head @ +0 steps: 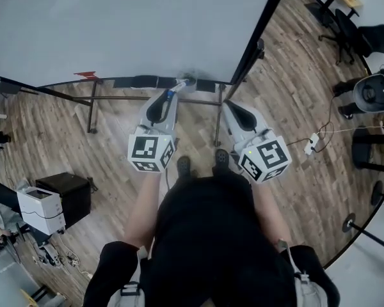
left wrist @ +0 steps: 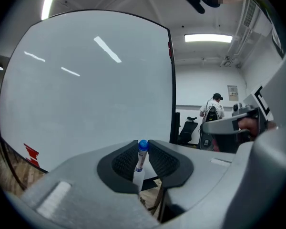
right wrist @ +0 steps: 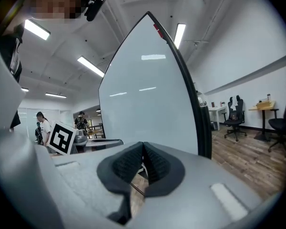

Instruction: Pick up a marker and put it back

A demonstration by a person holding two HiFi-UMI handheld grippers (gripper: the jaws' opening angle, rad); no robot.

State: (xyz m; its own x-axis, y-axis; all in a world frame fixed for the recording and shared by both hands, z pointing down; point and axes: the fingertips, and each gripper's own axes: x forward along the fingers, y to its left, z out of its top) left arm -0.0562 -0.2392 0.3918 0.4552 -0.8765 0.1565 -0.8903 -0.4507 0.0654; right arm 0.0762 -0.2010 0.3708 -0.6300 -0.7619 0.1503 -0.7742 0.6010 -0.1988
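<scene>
A white marker with a blue cap [left wrist: 141,157] stands upright between the black pads of my left gripper [left wrist: 143,156], which is shut on it. In the head view the left gripper [head: 173,93] points at the lower edge of the whiteboard [head: 115,24], and the marker's blue cap [head: 171,94] shows at its tip. My right gripper [head: 228,105] hangs beside it, close to the whiteboard's black right edge. Its pads [right wrist: 143,162] meet with nothing between them, so the right gripper [right wrist: 143,161] is shut and empty.
The whiteboard's tray [head: 144,81] holds dark erasers and a red marker [head: 85,75]. Its metal legs [head: 91,110] stand on the wood floor. A black box and a white device [head: 51,200] sit at the left. Office chairs [head: 352,31] and cables lie at the right. People stand in the background [left wrist: 213,111].
</scene>
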